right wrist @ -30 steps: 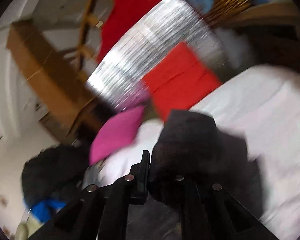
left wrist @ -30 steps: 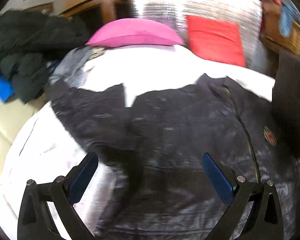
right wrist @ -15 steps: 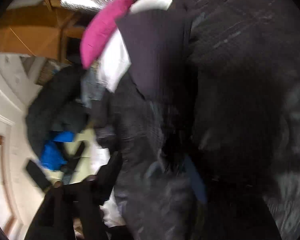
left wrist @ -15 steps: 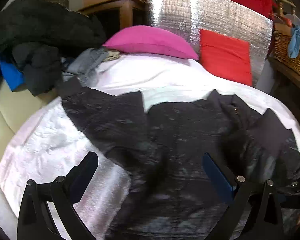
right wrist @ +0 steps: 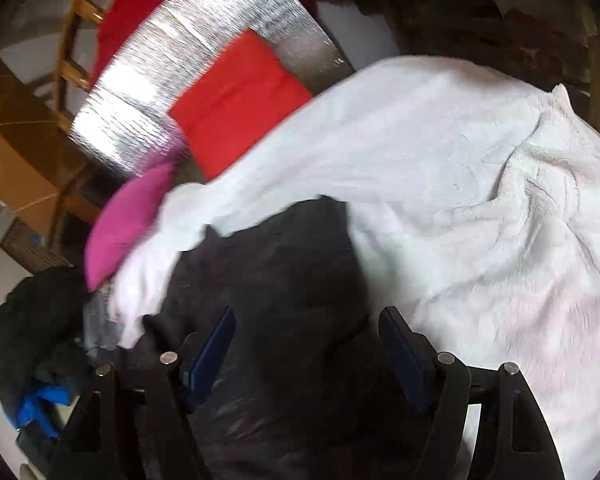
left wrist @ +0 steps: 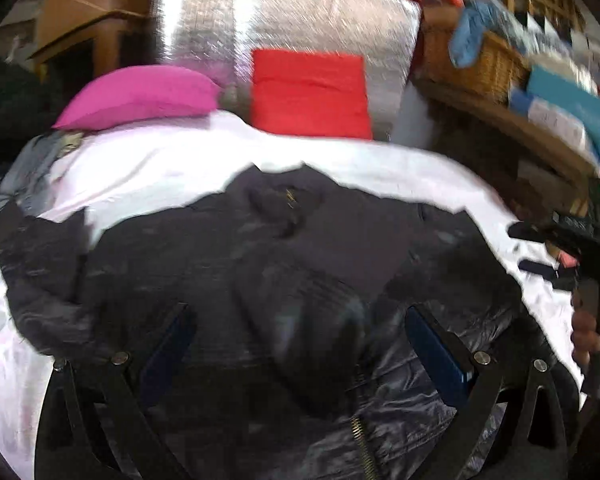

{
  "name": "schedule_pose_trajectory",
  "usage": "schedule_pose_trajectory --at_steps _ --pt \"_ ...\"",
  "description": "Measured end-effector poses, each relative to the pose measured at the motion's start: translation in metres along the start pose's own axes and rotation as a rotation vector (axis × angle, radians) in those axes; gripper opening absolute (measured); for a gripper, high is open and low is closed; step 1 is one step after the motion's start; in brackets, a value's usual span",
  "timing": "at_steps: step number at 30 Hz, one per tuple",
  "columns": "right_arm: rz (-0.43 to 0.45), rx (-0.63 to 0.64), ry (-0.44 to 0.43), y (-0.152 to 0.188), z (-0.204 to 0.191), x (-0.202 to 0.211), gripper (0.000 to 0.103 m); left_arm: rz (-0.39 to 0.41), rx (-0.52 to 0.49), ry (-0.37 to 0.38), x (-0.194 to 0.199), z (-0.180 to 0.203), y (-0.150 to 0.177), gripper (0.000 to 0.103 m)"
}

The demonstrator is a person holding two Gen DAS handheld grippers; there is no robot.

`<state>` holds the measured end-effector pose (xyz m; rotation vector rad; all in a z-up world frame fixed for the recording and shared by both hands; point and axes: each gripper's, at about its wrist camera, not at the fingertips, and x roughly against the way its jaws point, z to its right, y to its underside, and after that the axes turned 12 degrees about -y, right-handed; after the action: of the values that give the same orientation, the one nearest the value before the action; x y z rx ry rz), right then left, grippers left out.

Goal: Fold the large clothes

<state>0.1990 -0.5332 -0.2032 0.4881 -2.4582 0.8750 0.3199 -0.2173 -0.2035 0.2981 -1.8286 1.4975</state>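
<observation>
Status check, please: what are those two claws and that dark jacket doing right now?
Left gripper jaws open, empty. Right gripper jaws closing, pads off the cloth. Dark jacket on white blanket. Nothing obstructing.

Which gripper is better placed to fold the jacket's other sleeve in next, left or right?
Left, probably. The left gripper hangs open over the black jacket, whose spread sleeve lies on the white cover. The right gripper, its jaws closing slightly, sits over the side already folded in.

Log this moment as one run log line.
jacket: spread on white cover | left gripper: open | right gripper: closing, gripping nothing
</observation>
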Motion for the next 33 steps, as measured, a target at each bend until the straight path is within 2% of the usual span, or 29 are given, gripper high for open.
schedule_pose_trajectory --at_steps 2,3,4,6,7,8,9,10,11,12,14,17,21,22,24,25,26,28,30,31,33 --pt "-0.044 0.007 0.033 0.0 0.0 -0.029 0.07 -0.02 -0.024 -0.014 -0.012 0.013 0.001 0.103" --pt "-0.07 0.002 0.021 -0.001 0.005 -0.038 0.067 -0.025 -0.032 -0.018 -0.016 0.017 0.002 0.103" --pt "-0.107 -0.005 -0.004 0.0 0.009 -0.05 0.057 -0.025 -0.039 -0.022 -0.019 0.018 0.002 0.103" --pt "-0.165 0.021 0.005 0.003 0.006 -0.066 0.051 -0.024 -0.05 -0.051 -0.024 0.018 0.002 0.103" --pt "-0.172 0.048 0.026 0.008 0.0 -0.071 0.038 -0.027 -0.049 -0.057 -0.026 0.015 0.002 0.103" --pt "-0.18 0.081 0.058 0.012 -0.005 -0.075 0.035 -0.031 -0.04 -0.061 -0.028 0.011 0.001 0.097" --pt "-0.167 0.092 0.075 0.015 -0.01 -0.076 0.031 -0.036 -0.031 -0.064 -0.03 0.008 0.001 0.079" --pt "-0.152 0.096 0.078 0.014 -0.015 -0.072 0.024 -0.048 -0.022 -0.041 -0.032 0.003 0.0 0.07" --pt "-0.136 0.107 0.081 0.014 -0.021 -0.069 0.021 -0.059 -0.012 -0.002 -0.033 -0.001 0.0 0.052" --pt "-0.116 0.128 0.082 0.013 -0.022 -0.062 0.02 -0.064 -0.005 0.019 -0.032 -0.005 0.0 0.039" --pt "-0.071 0.174 0.09 0.016 -0.037 -0.055 0.019 -0.05 -0.008 0.01 -0.028 -0.012 0.0 0.036" --pt "-0.05 0.195 0.111 0.024 -0.035 -0.049 0.019 -0.018 -0.011 -0.043 -0.018 -0.031 0.003 0.035" --pt "-0.054 0.176 0.178 0.02 -0.019 -0.039 0.019 -0.036 0.036 -0.084 -0.006 -0.072 0.009 0.037" --pt "-0.055 0.168 0.18 0.018 -0.014 -0.035 0.019 -0.043 0.047 -0.1 -0.003 -0.082 0.011 0.041" --pt "-0.062 0.134 0.171 0.015 -0.006 -0.031 0.019 -0.061 0.093 -0.106 0.003 -0.106 0.015 0.07" --pt "-0.068 0.118 0.159 0.014 -0.004 -0.029 0.019 -0.059 0.144 -0.093 0.009 -0.123 0.016 0.077" --pt "-0.071 0.107 0.149 0.013 -0.004 -0.029 0.02 -0.057 0.175 -0.083 0.013 -0.132 0.017 0.083" --pt "-0.071 0.088 0.133 0.013 -0.004 -0.026 0.021 -0.065 0.242 -0.038 0.016 -0.149 0.018 0.086" --pt "-0.085 0.082 0.129 0.014 -0.005 -0.028 0.024 -0.126 0.31 0.01 0.007 -0.159 0.022 0.092" --pt "-0.095 0.081 0.129 0.014 -0.004 -0.029 0.031 -0.177 0.357 0.045 -0.004 -0.163 0.026 0.092" --pt "-0.111 0.073 0.129 0.015 -0.002 -0.032 0.058 -0.241 0.404 0.084 -0.018 -0.162 0.03 0.092"
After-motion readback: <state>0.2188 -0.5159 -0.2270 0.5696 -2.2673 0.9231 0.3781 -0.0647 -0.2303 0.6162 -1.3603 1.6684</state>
